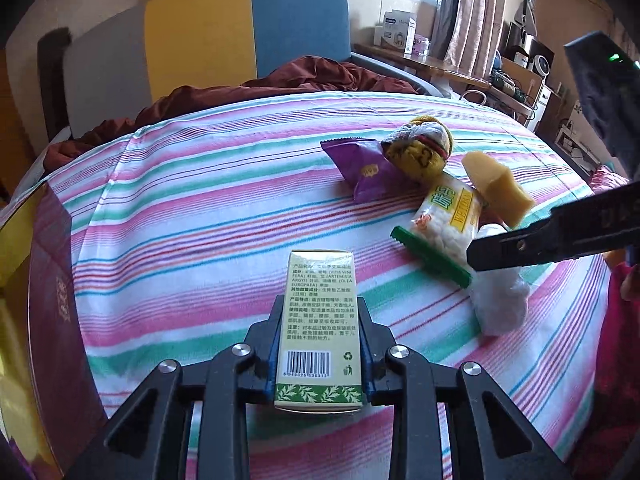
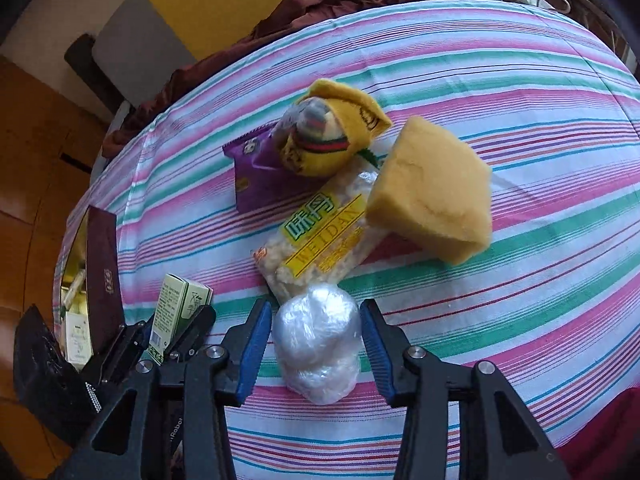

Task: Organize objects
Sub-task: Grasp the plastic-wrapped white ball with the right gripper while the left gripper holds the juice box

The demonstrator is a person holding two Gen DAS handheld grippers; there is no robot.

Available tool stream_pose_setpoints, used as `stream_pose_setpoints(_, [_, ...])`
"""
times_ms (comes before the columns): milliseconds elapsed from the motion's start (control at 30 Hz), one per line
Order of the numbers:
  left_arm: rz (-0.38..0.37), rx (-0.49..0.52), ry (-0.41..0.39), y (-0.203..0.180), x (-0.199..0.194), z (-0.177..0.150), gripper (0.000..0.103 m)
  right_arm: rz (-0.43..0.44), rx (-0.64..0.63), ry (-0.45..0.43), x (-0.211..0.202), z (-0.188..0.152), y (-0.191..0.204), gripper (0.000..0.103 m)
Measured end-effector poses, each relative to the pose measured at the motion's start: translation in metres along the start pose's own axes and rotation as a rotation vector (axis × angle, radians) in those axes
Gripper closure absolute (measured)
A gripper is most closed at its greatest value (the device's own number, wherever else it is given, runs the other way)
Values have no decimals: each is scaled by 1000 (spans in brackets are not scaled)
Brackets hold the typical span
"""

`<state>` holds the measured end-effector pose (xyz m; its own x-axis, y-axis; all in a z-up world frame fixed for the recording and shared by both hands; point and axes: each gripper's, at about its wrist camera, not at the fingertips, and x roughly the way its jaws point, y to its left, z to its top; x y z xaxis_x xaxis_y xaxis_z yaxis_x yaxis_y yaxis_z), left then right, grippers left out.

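My left gripper (image 1: 320, 312) is shut on a small green-and-cream carton (image 1: 318, 320), held above the striped bedsheet; it also shows in the right wrist view (image 2: 176, 312). My right gripper (image 2: 316, 332) is open, its jaws on either side of a white crumpled plastic ball (image 2: 318, 344), not closed on it. Beyond lie a rice-cracker pack (image 2: 320, 232), a yellow sponge (image 2: 434, 192), a purple snack packet (image 2: 252, 172) and a rolled yellow sock (image 2: 332, 132). A green clip (image 1: 430, 256) lies by the pack.
A maroon box (image 2: 102, 276) with a gold interior stands open at the bed's left edge (image 1: 52, 280), holding small items. A dark red blanket (image 1: 312, 76) and a headboard lie beyond. A desk with boxes (image 1: 400, 32) stands at the back right.
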<state>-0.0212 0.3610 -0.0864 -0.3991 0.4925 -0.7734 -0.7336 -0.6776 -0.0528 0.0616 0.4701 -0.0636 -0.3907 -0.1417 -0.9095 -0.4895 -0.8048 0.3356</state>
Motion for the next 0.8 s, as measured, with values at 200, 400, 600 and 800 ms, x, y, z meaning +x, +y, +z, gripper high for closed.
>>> stream_pose_setpoints(200, [7,15,-4,-1,-8,-9,73,-71,-79,26,8,-4,8,71])
stream_pose_setpoints(400, [9,13,-1,-1,-24,-18,73,-77,-90,23,9,-5,7,71])
stream_pose_setpoints(600, [21,6,-48,3,-57,-19,73,-92,-108,18,11,-6,11,71])
stream_pose_setpoints(800, [49,-38,-101,20,-88,-15,73,-111,-128,16,13,-8,14,71])
